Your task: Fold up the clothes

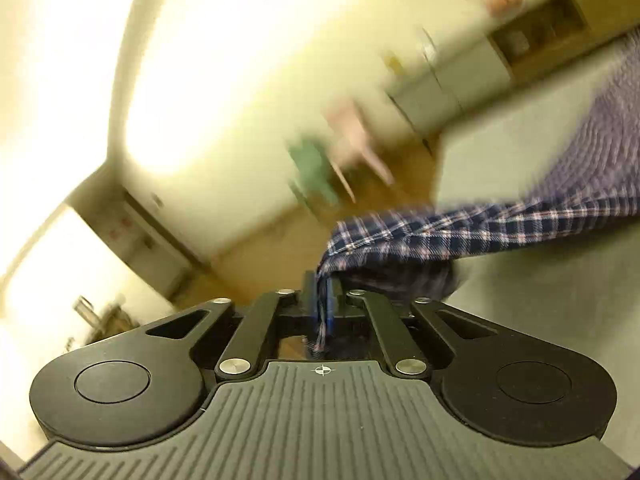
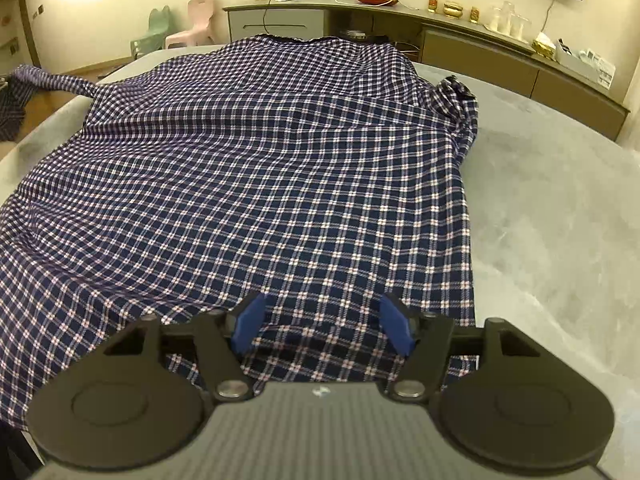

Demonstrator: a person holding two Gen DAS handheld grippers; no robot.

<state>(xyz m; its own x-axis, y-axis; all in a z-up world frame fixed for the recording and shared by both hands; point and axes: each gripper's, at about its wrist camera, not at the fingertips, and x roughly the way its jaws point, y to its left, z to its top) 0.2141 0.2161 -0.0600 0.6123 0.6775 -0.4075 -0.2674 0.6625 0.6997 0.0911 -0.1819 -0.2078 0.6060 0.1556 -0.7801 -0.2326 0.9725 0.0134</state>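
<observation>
Left gripper (image 1: 320,300) clamped on shirt (image 2: 260,160) sleeve, lifting it off the counter (image 2: 560,220), probably to fold inward. Right gripper (image 2: 322,326) spread wide, empty, hovering over the hem at 6 o'clock; shirt lies spread flat.

The left wrist view looks forward from just behind the left tool (image 1: 320,300), very near to it, and it is strongly tilted, so the room leans to one side and is blurred. It faces toward the wooden floor (image 1: 260,248) and two small chairs (image 1: 340,148), with the checked shirt (image 1: 460,232) at the right side. The right wrist view sits level behind the right tool (image 2: 322,326), low and close above the grey surface (image 2: 540,200), and faces across the shirt (image 2: 248,160) toward the long cabinet (image 2: 480,52) at the far wall. Both views share the shirt, the grey surface and the two chairs (image 2: 176,28).
</observation>
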